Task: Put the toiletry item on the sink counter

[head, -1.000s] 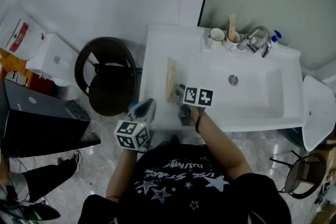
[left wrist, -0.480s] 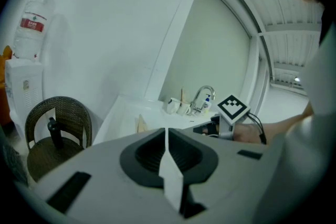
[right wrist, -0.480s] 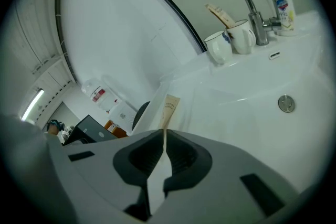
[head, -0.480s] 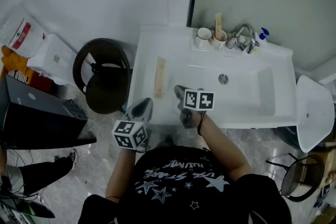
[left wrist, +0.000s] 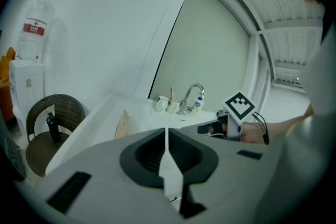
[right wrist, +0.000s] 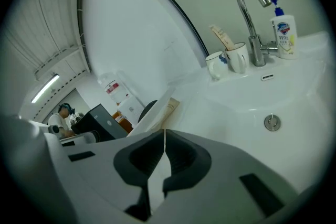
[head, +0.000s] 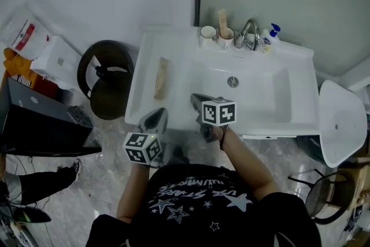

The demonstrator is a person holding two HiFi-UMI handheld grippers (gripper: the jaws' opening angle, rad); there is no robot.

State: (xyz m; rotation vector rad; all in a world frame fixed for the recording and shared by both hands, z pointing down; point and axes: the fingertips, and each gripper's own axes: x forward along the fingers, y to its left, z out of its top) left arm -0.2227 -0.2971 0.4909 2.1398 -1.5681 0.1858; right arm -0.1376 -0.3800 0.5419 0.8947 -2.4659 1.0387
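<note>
The toiletry item is a flat tan tube (head: 161,78) lying on the left side of the white sink counter (head: 139,102), also seen as the tan tube (left wrist: 123,125) and the tan tube (right wrist: 169,107). My right gripper (head: 196,100) hovers over the basin's front edge, right of the tube and apart from it. Its jaws have just been closing and now meet with nothing between them, the right gripper (right wrist: 164,137) empty. My left gripper (head: 157,117) hangs at the counter's front edge, below the tube. The left gripper (left wrist: 166,135) is shut and empty.
Two cups (head: 207,35), a faucet (head: 249,35) and a soap bottle (head: 270,33) line the back of the basin (head: 263,92). A dark wicker chair (head: 106,79) stands left of the sink, with a water dispenser (head: 52,58) and a black case (head: 37,130) beyond it.
The right gripper has drawn away from the tube, rightward and back toward the person, and its jaws have closed empty. The left gripper has pulled back too. The tube stays on the counter.
</note>
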